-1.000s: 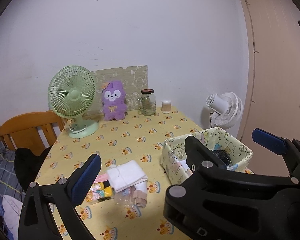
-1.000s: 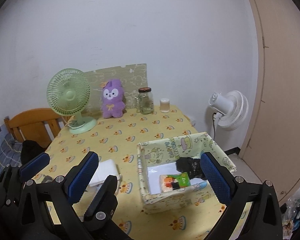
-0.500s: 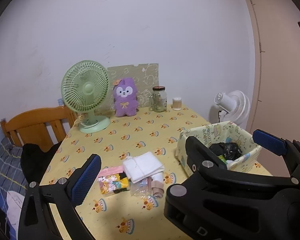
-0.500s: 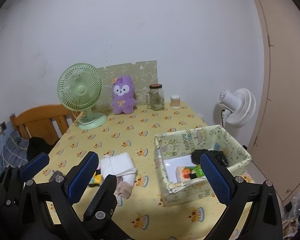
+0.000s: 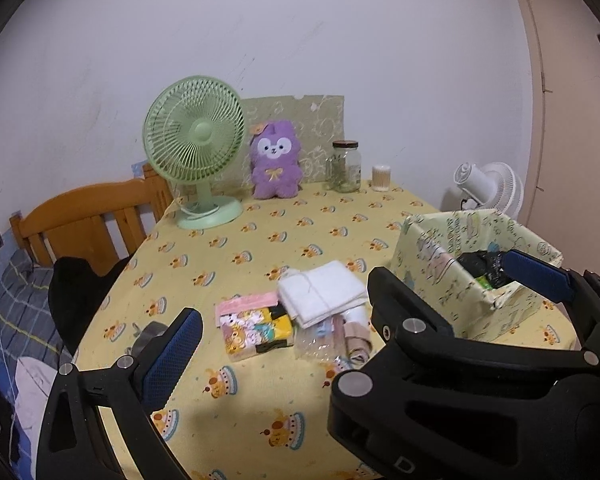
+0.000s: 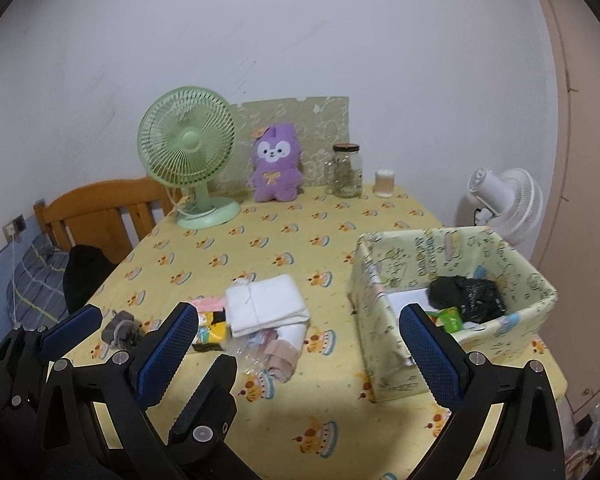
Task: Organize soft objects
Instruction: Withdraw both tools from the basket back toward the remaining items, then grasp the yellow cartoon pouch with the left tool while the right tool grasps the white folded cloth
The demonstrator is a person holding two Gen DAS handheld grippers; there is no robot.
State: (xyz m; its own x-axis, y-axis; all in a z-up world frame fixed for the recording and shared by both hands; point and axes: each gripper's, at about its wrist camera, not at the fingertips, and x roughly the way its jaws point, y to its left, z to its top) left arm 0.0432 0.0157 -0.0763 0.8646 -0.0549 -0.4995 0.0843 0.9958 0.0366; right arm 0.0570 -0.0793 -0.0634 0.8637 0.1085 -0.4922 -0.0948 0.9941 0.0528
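Folded white cloth tops a small heap beside patterned box.

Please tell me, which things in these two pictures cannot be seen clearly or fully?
- Box bottom: in the left wrist view the right gripper covers it; in the right wrist view its near wall and one finger hide part.
- Items under the white cloth: the cloth covers them in both views.
- Grey item: half behind the left gripper in the right wrist view.
- Jar contents: too small.
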